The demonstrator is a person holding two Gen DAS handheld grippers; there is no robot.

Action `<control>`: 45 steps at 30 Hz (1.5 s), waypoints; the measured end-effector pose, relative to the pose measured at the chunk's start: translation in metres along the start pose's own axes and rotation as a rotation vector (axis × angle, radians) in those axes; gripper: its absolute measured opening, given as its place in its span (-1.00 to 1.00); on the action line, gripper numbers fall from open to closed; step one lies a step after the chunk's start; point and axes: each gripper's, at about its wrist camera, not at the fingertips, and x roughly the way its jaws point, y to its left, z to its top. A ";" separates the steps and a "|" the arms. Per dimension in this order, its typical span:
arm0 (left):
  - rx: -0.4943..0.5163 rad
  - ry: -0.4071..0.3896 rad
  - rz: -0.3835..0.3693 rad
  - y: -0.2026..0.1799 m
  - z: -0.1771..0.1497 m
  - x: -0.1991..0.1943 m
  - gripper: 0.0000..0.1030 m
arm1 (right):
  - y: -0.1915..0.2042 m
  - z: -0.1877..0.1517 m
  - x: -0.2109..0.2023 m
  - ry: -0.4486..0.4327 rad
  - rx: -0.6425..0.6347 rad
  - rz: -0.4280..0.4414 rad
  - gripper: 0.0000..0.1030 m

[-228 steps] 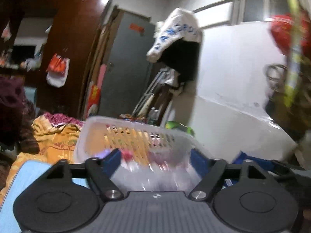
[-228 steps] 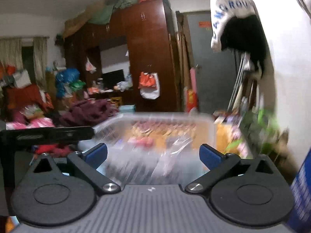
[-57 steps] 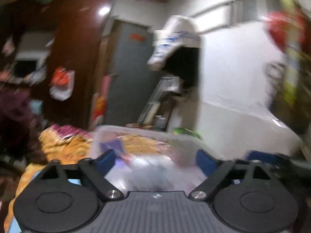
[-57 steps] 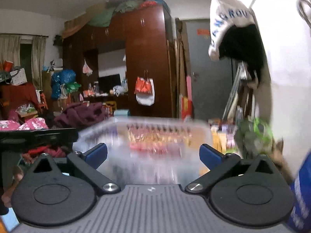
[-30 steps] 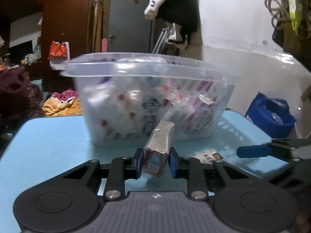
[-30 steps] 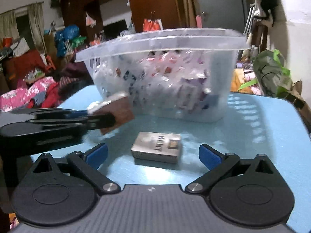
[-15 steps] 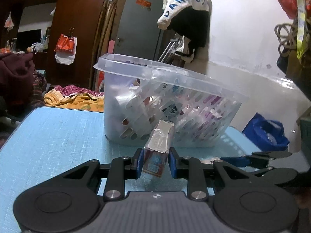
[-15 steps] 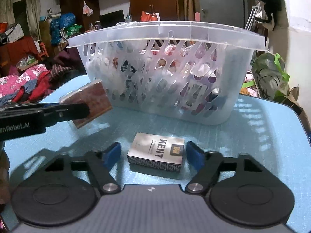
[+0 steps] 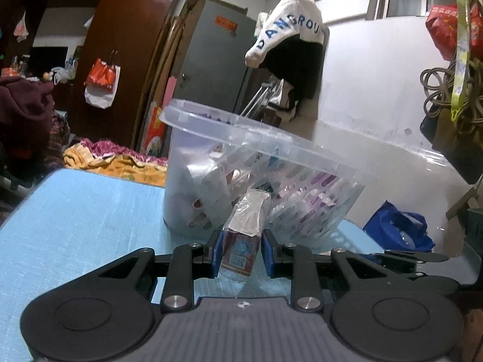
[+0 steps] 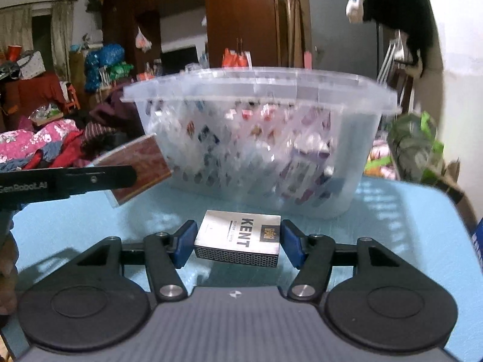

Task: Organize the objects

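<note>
A clear plastic basket [image 9: 347,163] full of small packets stands on the blue table [image 9: 75,211]; it also shows in the right wrist view [image 10: 356,90]. My left gripper [image 9: 240,255] is shut on a small wrapped red-brown pack [image 9: 243,241], held upright above the table in front of the basket; this pack [image 10: 135,166] shows at the left of the right wrist view. My right gripper [image 10: 237,242] has its jaws against both ends of a silver KENT cigarette pack [image 10: 238,236] just above the table.
A blue bag [image 9: 398,229] lies beyond the table's right edge. Clothes [image 10: 39,147] pile up to the left. A green bag [image 10: 416,147] sits behind the table. A white wall [image 9: 377,105] is at the right.
My right gripper has closed onto the KENT pack and the view has moved. My left gripper still holds the red-brown pack and has tilted upward slightly.
</note>
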 end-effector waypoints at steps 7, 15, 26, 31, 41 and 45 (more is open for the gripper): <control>0.010 -0.155 -0.083 -0.009 0.009 -0.042 -0.40 | 0.009 0.004 -0.056 -0.252 -0.045 -0.009 0.23; 0.022 -0.118 -0.039 -0.036 0.124 0.010 -0.40 | -0.019 0.131 -0.021 -0.261 0.001 -0.023 0.23; 0.023 -0.016 0.091 -0.015 0.135 0.074 0.65 | -0.037 0.124 -0.002 -0.220 -0.013 -0.002 1.00; 0.134 -0.097 0.136 -0.023 0.111 0.028 1.00 | -0.037 0.095 -0.035 -0.210 0.033 -0.072 1.00; 0.276 -0.077 0.227 -0.066 0.085 0.008 1.00 | -0.025 0.066 -0.047 -0.193 0.006 -0.209 1.00; 0.296 -0.067 0.231 -0.076 0.077 0.002 1.00 | -0.029 0.066 -0.050 -0.191 0.030 -0.173 1.00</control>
